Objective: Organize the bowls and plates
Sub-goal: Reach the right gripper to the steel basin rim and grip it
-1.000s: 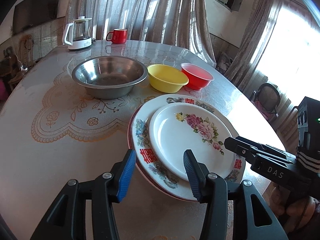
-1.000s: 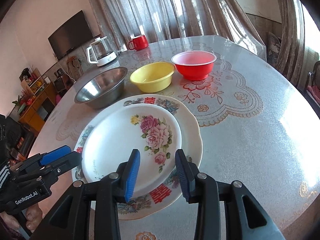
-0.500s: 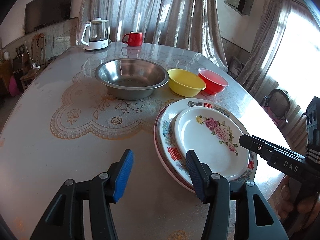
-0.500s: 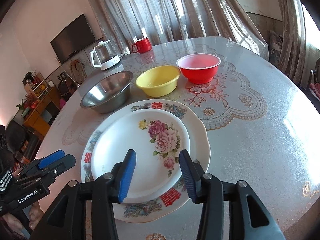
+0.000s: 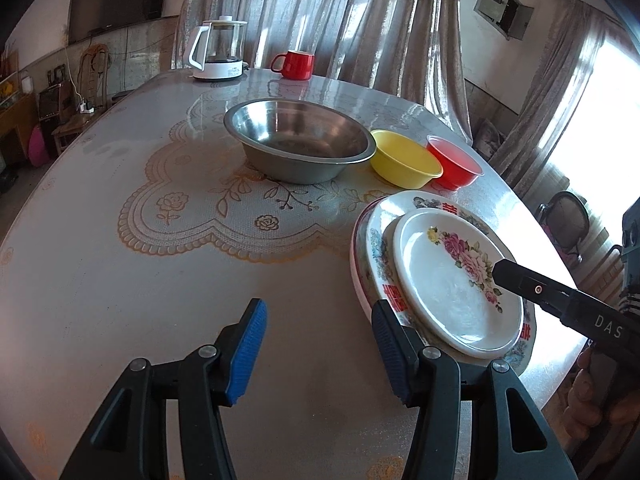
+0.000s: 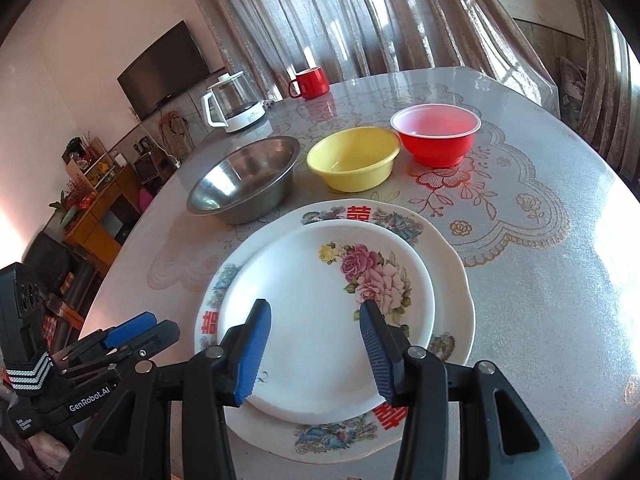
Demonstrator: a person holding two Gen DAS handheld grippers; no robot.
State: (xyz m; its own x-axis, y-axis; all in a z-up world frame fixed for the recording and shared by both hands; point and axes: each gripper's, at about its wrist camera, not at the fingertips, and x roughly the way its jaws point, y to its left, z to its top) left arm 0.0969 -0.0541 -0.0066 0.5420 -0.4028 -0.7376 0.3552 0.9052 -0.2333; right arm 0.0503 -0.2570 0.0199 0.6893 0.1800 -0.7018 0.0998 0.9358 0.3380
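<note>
A small white rose plate (image 6: 320, 304) (image 5: 448, 280) lies stacked on a larger patterned plate (image 6: 452, 280) (image 5: 376, 240) near the table's front edge. Behind them stand a steel bowl (image 6: 244, 180) (image 5: 300, 144), a yellow bowl (image 6: 354, 162) (image 5: 404, 160) and a red bowl (image 6: 438, 134) (image 5: 456, 164) in a row. My right gripper (image 6: 314, 344) is open and empty, low over the near part of the small plate. My left gripper (image 5: 318, 344) is open and empty over bare table, left of the plates; it also shows in the right wrist view (image 6: 140, 328).
A glass kettle (image 5: 218, 52) (image 6: 236, 104) and a red mug (image 5: 294, 65) (image 6: 310, 83) stand at the table's far side. Curtains hang behind the table. A chair (image 5: 564, 216) stands off the table's right side. The table edge runs close to the plates.
My left gripper has drawn back and to the left, off the plates. My right gripper has opened wider and pulled back a little. The plates and bowls have not moved.
</note>
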